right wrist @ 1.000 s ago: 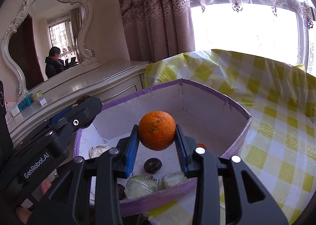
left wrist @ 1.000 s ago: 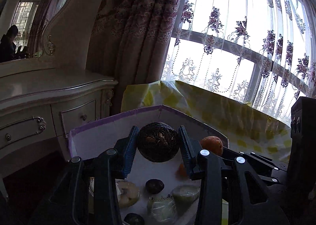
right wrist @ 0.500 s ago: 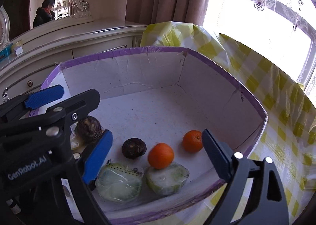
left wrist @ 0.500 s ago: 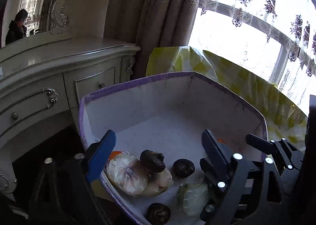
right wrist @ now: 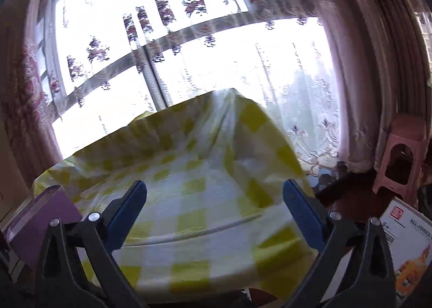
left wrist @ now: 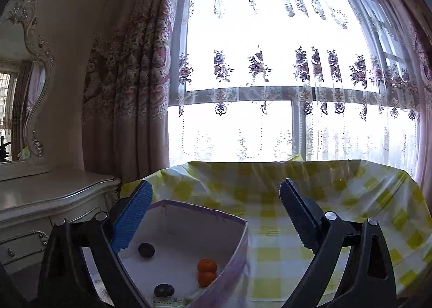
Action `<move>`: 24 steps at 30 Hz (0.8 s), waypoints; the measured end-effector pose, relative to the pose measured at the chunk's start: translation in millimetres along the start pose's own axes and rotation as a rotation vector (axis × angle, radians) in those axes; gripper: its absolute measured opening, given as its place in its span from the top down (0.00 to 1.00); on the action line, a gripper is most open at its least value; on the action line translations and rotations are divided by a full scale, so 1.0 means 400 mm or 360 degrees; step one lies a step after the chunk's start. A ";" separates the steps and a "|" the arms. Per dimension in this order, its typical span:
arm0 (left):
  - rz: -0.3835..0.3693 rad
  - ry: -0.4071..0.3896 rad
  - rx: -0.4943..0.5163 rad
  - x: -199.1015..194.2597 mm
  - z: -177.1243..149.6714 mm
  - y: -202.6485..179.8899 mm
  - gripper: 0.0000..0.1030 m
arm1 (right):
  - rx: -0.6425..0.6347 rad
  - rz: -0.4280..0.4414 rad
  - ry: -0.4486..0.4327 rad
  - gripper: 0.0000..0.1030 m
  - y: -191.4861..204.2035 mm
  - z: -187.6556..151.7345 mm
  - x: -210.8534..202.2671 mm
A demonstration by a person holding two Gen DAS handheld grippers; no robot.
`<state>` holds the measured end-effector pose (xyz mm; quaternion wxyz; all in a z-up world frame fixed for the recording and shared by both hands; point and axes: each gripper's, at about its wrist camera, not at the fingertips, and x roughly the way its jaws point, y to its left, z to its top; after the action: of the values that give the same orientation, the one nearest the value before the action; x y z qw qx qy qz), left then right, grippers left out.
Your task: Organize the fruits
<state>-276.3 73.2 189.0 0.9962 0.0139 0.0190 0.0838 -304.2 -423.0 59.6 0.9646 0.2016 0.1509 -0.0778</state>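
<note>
The left claw [left wrist: 216,216] stood wide, nothing between its blue-padded fingers [left wrist: 132,218], and it hung above the near left part of the desk [left wrist: 297,251], which was covered in a yellow-and-white checked cloth. Under that claw sat the purple-rimmed box [left wrist: 199,209] with white inner walls, set at the desk's left edge. On the box floor lay two oranges [left wrist: 206,271] touching each other near the box's right wall, a dark round fruit [left wrist: 146,250] further back toward the left, and another dark fruit [left wrist: 164,290] at the near side; a wrapped item below it was cut off by the frame and could not be made out.

The right claw [right wrist: 214,210] was also spread wide and held nothing, hovering over the checked cloth [right wrist: 205,200] toward the desk's right edge, where the cloth draped down at the far right corner. A purple corner of the box [right wrist: 43,216] showed at the left of the right wrist view, well apart from that claw. Off the desk's right side stood a pink plastic stool [right wrist: 402,156] and a printed carton [right wrist: 407,243]. Behind the desk hung a lace curtain [left wrist: 283,73] across a bright window, and a cream dresser [left wrist: 40,200] stood left of the desk
</note>
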 end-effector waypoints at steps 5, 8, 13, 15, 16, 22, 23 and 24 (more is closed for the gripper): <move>-0.0230 0.0067 -0.0029 0.025 0.021 -0.097 0.10 | 0.0326 -0.0337 0.0369 0.02 -0.315 -0.182 0.077; -0.0199 0.0085 0.0012 0.043 0.019 -0.112 0.10 | 0.0206 -0.0316 0.0507 0.02 -0.279 -0.229 0.138; -0.0187 0.0206 -0.0105 0.088 -0.008 -0.071 0.10 | 0.0058 -0.0263 0.0702 0.02 -0.222 -0.243 0.223; -0.0180 0.0259 -0.0163 0.107 -0.020 -0.047 0.10 | 0.0112 -0.0239 0.0698 0.02 -0.239 -0.233 0.227; -0.0180 0.0275 -0.0182 0.112 -0.026 -0.036 0.10 | 0.0146 -0.0218 0.0652 0.02 -0.251 -0.218 0.211; -0.0124 0.0255 -0.0165 0.101 -0.048 -0.001 0.10 | 0.0491 -0.0094 0.0260 0.02 -0.374 -0.064 0.038; -0.0117 0.0252 -0.0182 0.099 -0.050 0.008 0.10 | 0.0500 -0.0055 0.0198 0.02 -0.372 -0.041 0.009; -0.0117 0.0256 -0.0206 0.096 -0.051 0.016 0.10 | 0.0515 -0.0019 0.0166 0.02 -0.369 -0.028 -0.011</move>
<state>-240.3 86.6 167.4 0.9927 -0.0580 0.0939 0.0491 -342.3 -551.7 -2.7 0.9100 0.3570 0.1874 -0.0964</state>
